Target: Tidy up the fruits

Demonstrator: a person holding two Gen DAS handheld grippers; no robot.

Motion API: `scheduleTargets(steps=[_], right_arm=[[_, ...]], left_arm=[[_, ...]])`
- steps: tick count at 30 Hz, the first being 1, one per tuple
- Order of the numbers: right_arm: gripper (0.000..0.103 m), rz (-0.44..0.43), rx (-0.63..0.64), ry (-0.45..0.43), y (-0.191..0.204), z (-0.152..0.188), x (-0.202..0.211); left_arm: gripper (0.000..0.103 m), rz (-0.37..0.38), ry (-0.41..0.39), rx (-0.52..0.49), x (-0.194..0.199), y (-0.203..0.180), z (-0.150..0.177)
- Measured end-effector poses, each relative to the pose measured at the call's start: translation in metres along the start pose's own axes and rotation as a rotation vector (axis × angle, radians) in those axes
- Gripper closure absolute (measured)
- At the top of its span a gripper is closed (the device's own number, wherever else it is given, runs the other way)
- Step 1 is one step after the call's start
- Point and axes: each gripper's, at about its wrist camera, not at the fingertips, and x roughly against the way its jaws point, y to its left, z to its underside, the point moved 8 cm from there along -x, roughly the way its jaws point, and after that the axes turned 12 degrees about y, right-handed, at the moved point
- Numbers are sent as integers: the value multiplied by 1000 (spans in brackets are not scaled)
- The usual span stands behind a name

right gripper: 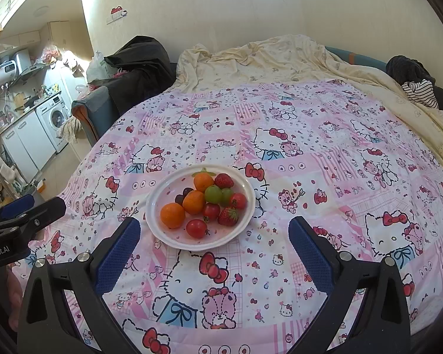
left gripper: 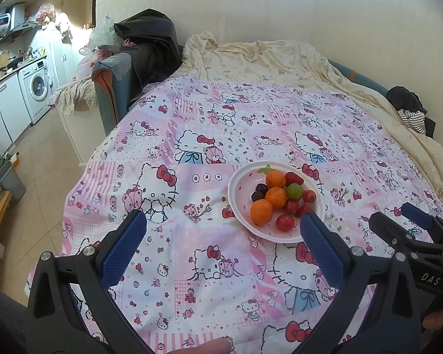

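Right wrist view, white plate (right gripper: pixel 162 236) of round fruits, both hand-held grippers spread, empty.

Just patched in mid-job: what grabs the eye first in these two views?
A round white plate heaped with orange mandarins, red strawberries, cherry tomatoes and green grapes sits mid-bed on the pink cartoon-cat bedsheet. Both blue-padded tools, left tool and right tool, hover open just short of it.
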Motion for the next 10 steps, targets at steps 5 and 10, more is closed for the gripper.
scheduleTargets(steps=[5,10], right_arm=[[0,-4,-2,-1,1,-1,1],[0,-6,-7,-2,1,-1,2]], left_arm=[[0,6,5,3,0,-1,2],[0,4,12,10,-2,-1,4]])
